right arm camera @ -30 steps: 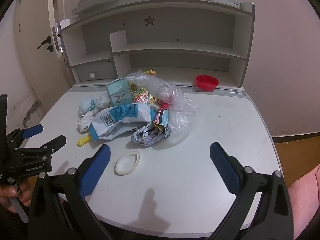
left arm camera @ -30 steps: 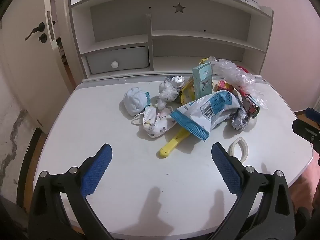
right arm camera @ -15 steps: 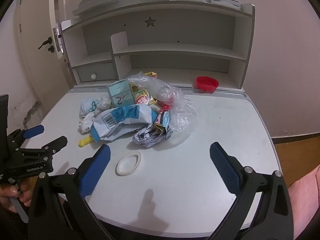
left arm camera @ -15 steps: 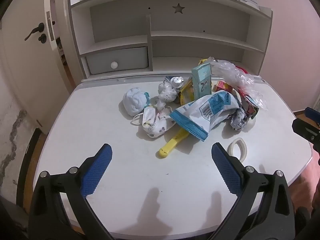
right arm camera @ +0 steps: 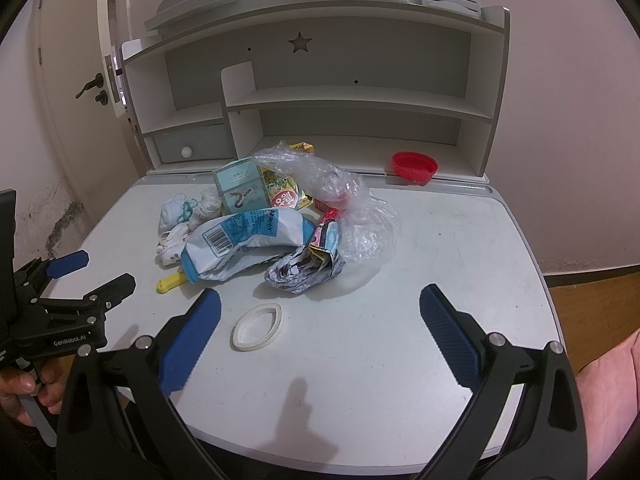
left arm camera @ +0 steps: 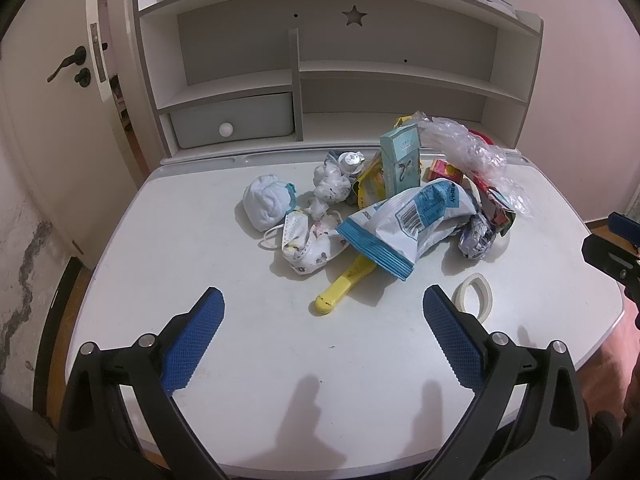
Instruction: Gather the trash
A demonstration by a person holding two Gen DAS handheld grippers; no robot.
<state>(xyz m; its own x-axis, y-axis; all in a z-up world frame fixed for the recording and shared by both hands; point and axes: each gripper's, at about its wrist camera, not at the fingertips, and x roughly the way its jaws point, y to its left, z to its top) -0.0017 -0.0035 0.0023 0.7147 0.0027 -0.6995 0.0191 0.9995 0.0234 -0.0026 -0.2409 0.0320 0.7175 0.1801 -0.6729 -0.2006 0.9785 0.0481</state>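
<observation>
Right wrist view: tape ring [right arm camera: 258, 326] lies just ahead of the wide-open right gripper [right arm camera: 319, 320], left of centre; left gripper [left arm camera: 322, 318] gapes too.

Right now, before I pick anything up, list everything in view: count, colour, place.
Blue-and-white crinkled snack bag: 1, middle of pile.
Pale teal upright carton: 1, back of pile.
Clear crumpled plastic bag: 1, right side of pile.
Yellow plastic handle: 1, sticking out from under snack bag.
White tape ring: 1, lying apart, near front.
White patterned face mask: 1, left of snack bag.
Light blue cloth ball: 1, far left of pile.
Silver crumpled foil wrapper: 1, right front of pile.
Red shallow bowl: 1, lower shelf.
White desk: 1, with a shelf unit behind.
Left gripper: open, empty.
Right gripper: open, empty.
</observation>
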